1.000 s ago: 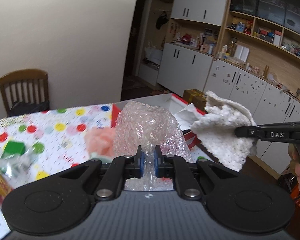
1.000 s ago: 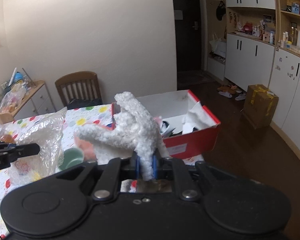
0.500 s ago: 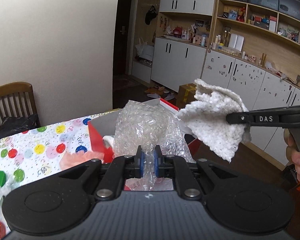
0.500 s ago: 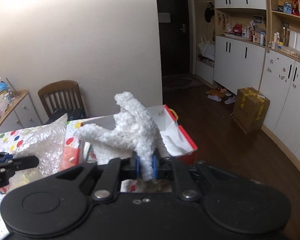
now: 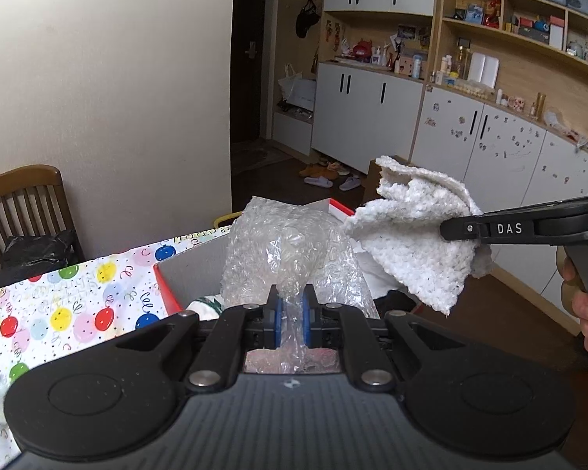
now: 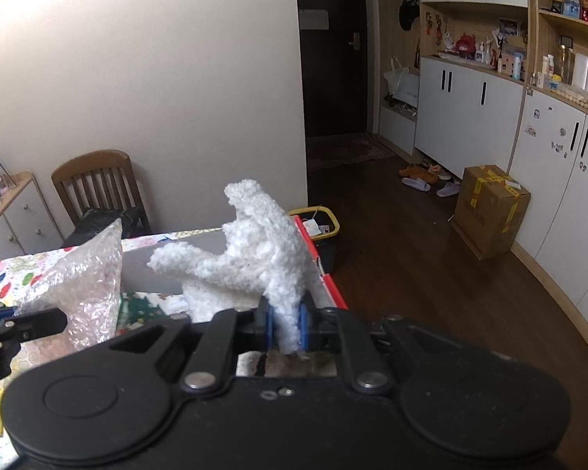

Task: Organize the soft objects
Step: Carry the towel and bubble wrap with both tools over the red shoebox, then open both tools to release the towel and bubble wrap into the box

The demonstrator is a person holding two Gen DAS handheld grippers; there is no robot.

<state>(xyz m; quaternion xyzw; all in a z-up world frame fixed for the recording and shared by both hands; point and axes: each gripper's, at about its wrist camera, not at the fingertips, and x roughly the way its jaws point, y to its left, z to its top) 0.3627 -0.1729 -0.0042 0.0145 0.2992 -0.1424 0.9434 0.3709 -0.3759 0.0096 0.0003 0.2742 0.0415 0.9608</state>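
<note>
Left gripper pinches bubble wrap standing upright over the red-edged box. Only the right view shows the right gripper clamping the fluffy white cloth, also upright.

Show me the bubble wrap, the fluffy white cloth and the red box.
bubble wrap (image 5: 290, 250), left wrist view, middle of the crinkled bundle.
fluffy white cloth (image 6: 262, 254), right wrist view, its bunched centre.
red box (image 5: 168, 293), left wrist view, near corner wall.
</note>
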